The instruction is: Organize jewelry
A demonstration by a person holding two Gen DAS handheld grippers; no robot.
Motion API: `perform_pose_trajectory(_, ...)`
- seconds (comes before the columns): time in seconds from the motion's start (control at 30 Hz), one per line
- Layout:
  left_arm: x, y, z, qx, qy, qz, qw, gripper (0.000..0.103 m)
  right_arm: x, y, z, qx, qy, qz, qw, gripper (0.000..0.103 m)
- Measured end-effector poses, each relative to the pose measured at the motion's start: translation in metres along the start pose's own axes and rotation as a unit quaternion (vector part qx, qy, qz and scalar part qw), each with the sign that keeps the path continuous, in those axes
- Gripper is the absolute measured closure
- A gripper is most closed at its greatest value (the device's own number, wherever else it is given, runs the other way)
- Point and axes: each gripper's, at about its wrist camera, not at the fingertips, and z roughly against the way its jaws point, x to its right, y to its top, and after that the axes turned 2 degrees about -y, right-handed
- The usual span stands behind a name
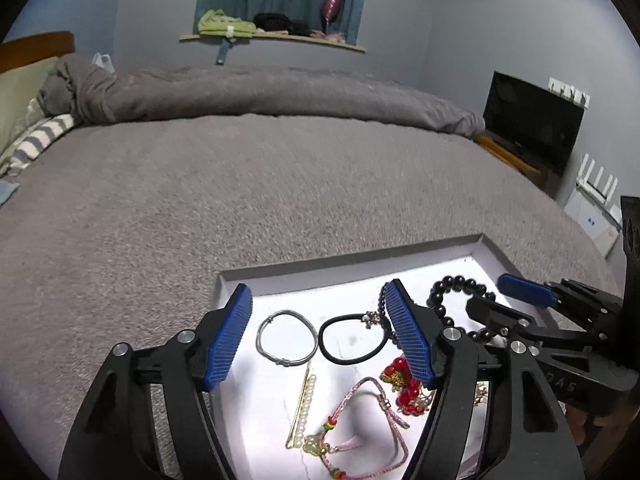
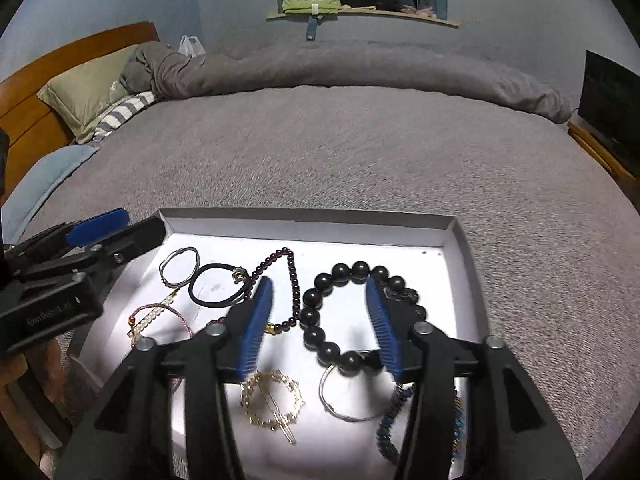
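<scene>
Hiding behind right gripper [image 2: 320, 320] finger: black bead bracelet [image 2: 320, 322], partly.

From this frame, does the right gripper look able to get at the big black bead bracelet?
Probably yes. The right gripper is open just above the black bead bracelet in the white tray, fingers straddling it, with nothing between them.

A grey bed [image 2: 360, 152] fills the middle, with a rolled grey blanket [image 2: 340, 68] along its far edge. At far left a green pillow [image 2: 84, 88] leans on a wooden headboard [image 2: 40, 80]. A shelf [image 2: 360, 14] on the far wall carries folded clothes [image 2: 308, 2]. A dark television [image 1: 532, 124] stands at right.
</scene>
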Motion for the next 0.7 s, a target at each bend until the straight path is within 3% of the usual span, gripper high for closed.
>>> perform_pose_trajectory(0.1,0.002,0.0,0.009,0.006,0.003,-0.003,1.0,0.029,0.003,-0.002,0.012,0.013,-0.006,-0.001,1.0,0.036)
perform_pose_trajectory(0.17,0.005,-0.001,0.014,0.012,0.009,-0.007,0.9999,0.019,0.005,-0.002,0.017,0.019,-0.007,-0.002,1.0,0.026)
perform_pose_trajectory(0.37,0.012,-0.006,0.03,0.024,0.018,-0.011,0.9995,0.014,0.01,-0.012,0.036,0.034,-0.015,-0.007,0.999,0.009)
perform_pose_trajectory(0.7,0.022,-0.028,0.073,0.045,0.033,-0.021,0.9982,0.007,0.027,-0.039,0.073,0.042,-0.004,-0.031,0.999,0.006)
